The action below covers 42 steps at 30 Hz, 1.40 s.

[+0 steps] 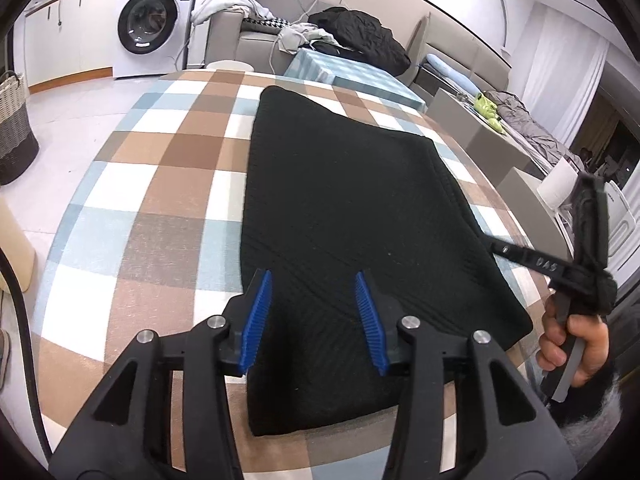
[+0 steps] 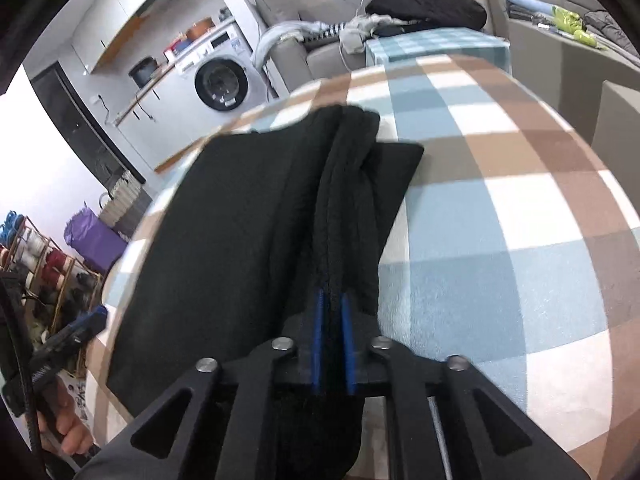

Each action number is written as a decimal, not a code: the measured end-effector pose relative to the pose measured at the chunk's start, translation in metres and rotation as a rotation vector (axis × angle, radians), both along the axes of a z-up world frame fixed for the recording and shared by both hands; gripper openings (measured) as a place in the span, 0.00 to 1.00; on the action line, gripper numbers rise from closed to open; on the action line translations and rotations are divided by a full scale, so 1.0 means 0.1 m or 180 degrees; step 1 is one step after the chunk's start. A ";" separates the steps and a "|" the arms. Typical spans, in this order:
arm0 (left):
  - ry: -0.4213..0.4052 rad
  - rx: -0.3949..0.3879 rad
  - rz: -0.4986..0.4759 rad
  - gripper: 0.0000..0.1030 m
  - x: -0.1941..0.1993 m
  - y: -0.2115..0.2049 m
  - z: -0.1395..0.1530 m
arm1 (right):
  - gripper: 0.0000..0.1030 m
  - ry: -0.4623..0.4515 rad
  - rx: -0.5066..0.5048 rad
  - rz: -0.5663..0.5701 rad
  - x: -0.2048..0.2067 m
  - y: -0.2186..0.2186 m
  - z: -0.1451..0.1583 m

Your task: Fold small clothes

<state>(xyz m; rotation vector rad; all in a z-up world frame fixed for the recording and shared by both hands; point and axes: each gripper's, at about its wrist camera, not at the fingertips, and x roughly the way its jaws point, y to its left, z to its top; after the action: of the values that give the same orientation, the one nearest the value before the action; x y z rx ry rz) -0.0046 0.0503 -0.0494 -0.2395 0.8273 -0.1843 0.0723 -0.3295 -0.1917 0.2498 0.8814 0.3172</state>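
A black knit garment (image 1: 344,216) lies flat on the checked tablecloth (image 1: 160,184). My left gripper (image 1: 316,304) is open, its blue pads over the garment's near end, holding nothing. My right gripper (image 2: 332,312) is shut on a bunched fold of the same black garment (image 2: 240,216), lifting that edge above the cloth. In the left wrist view the right gripper (image 1: 580,264) appears at the far right edge, off the garment's right side, held by a hand.
A washing machine (image 1: 152,20) stands at the back left, a sofa with piled clothes (image 1: 352,36) behind the table. A woven basket (image 1: 12,128) sits on the floor at left. A rack with shoes (image 2: 40,256) stands left in the right wrist view.
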 end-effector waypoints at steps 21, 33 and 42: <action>0.0113 0.0114 -0.0380 0.40 0.10 -0.39 -0.16 | 0.07 -0.0478 0.0380 0.0477 -0.10 0.30 0.50; 0.0182 0.0243 -0.0464 0.43 0.12 -0.48 -0.25 | 0.16 0.0048 0.0030 0.0203 0.06 0.18 -0.01; 0.0197 0.0192 -0.0460 0.43 0.15 -0.45 -0.28 | 0.18 0.0095 0.0324 0.0460 -0.39 0.05 -0.02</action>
<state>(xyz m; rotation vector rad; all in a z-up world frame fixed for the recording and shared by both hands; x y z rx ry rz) 0.0105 0.0049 -0.0772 -0.1291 0.9109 -0.2881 0.0336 -0.3240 -0.1942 0.2863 0.9160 0.4945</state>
